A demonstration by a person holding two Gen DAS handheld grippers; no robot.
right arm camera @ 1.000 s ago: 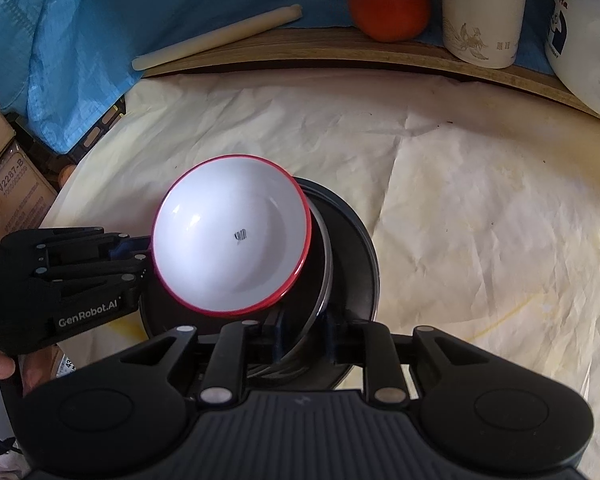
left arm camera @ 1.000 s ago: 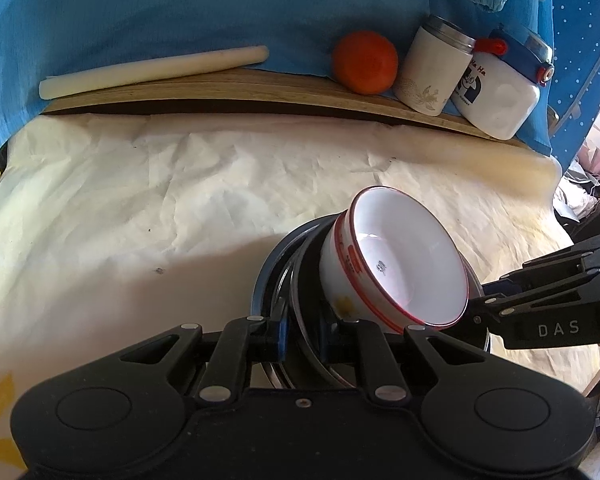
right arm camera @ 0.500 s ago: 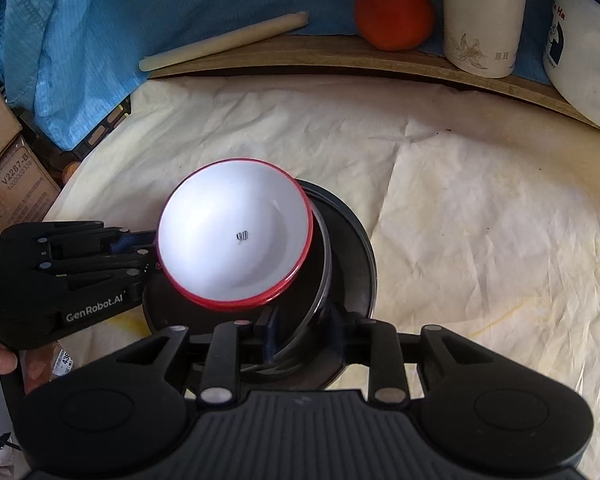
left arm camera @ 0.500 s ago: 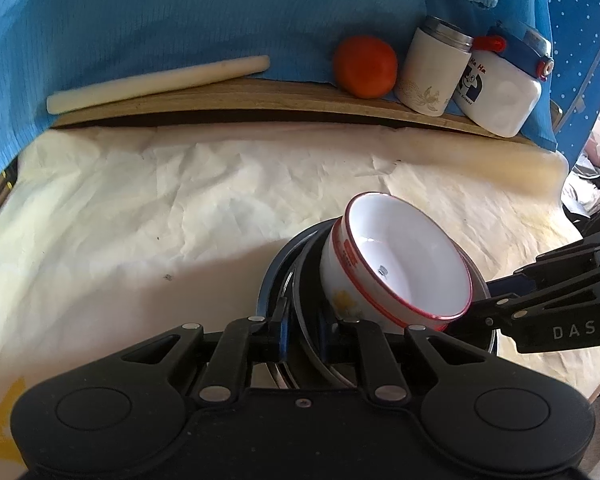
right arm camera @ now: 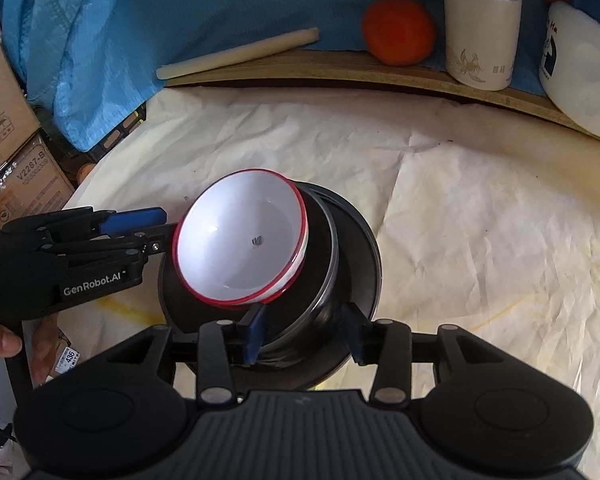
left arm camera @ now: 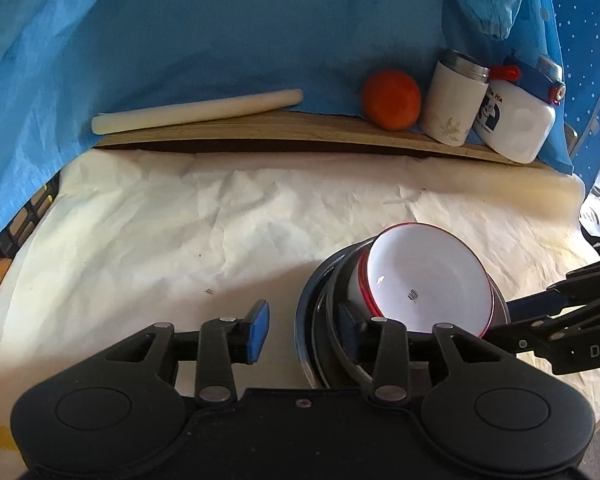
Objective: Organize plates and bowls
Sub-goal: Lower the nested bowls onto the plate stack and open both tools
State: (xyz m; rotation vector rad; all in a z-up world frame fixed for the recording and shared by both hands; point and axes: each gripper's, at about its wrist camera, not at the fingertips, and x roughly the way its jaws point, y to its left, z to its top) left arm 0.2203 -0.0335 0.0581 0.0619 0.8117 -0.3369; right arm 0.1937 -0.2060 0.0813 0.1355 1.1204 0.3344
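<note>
The white enamel bowl with a red rim (right arm camera: 242,240) is sitting tilted in the dark round plates stacked beneath it (right arm camera: 356,248), near the desk's 6 o'clock edge, on crumpled cream paper (right arm camera: 460,208). The left tongs (left arm camera: 304,322) are standing apart, one pad outside the stack at its 9 o'clock; the right tongs (right arm camera: 304,326) are spread around the stack's rim at 6 o'clock, gripping nothing. Judging from the tilt, drawing both tongs away slowly and level should avoid nudging the bowl

A makeshift home corner: crumpled cream paper (left arm camera: 228,220) covers the table, blue cloth (left arm camera: 204,32) hangs behind, brown cardboard boxes (right arm camera: 4,92) stacked at left of frame.
</note>
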